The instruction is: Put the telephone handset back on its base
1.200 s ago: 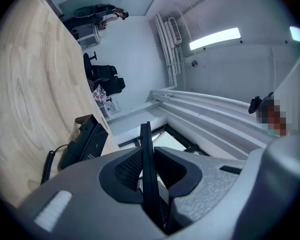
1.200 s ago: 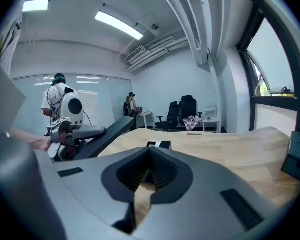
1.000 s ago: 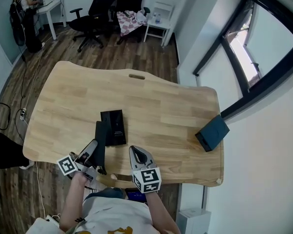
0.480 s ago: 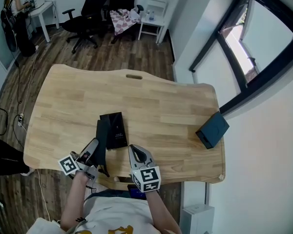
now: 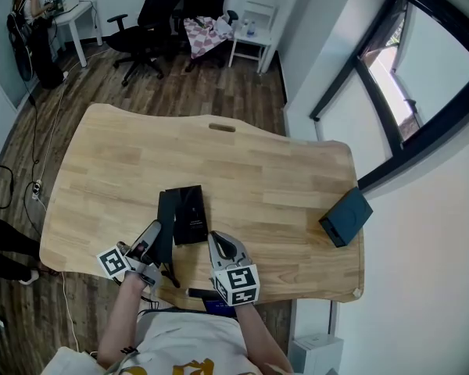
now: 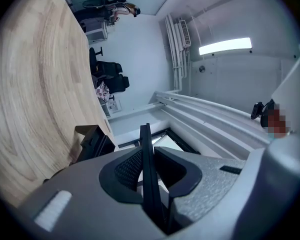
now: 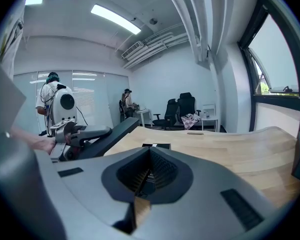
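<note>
Nearest the person, the left gripper [image 5: 150, 239] is clamped on the telephone handset [image 5: 166, 216], its jaws drawn narrow onto the thin black edge that stands between them in the left gripper view. The right gripper [image 5: 221, 248] hangs just beside it on the right, jaws together on nothing (bare wood shows through the slit in its own view).

The handset is a long, flat, matt black bar, and in the right gripper view it seems to be held at a slant above the table [image 5: 281, 178]. Its long axis runs away from the person, and its far end lies along the left edge of the base [image 5: 192, 213].

The base, a black rectangular slab lying flat, sits just ahead and slightly right of the left claw, roughly parallel to the bar. I judge that the coming move is a short shift rightward and down by the left gripper, the one already holding the handset
</note>
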Tool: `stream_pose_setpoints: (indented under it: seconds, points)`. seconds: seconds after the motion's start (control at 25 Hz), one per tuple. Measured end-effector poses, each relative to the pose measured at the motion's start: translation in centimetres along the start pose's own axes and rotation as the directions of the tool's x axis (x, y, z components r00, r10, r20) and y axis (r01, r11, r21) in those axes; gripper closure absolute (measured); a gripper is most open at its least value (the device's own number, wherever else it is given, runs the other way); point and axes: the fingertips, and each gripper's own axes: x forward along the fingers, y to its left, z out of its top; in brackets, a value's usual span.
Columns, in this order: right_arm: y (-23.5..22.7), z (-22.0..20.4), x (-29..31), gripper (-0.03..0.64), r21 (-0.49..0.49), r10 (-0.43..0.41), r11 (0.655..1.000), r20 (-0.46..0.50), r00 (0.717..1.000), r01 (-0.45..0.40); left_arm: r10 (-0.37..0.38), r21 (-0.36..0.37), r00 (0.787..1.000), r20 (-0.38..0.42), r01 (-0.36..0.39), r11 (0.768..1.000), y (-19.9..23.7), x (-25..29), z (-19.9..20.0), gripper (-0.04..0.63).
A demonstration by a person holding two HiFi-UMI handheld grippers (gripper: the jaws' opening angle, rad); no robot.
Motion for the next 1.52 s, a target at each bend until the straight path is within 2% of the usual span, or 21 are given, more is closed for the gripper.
stream_pose_setpoints:
  seconds: [0.4,0.84,1.52]
  points:
    - [-0.3,-0.5,2.1,0.611,-0.032,0.026,0.999,-0.040,0.999,-0.027,0.050,-0.015,0.999,0.007,-0.049,0.999,2.8,0.1,0.6,0.520]
    - [-2.6,-2.5,2.5,0.611,0.000,-0.006,1.000,-0.084,0.996,0.006,0.069,-0.050,0.997,0.028,-0.067,0.996,5.5,0.7,0.4,0.520]
    - [-4.3,-4.8,4.4,0.611,0.002,0.005,1.000,-0.145,0.989,-0.005,0.151,-0.078,0.987,0.046,-0.147,0.986,9.5,1.0,0.2,0.520]
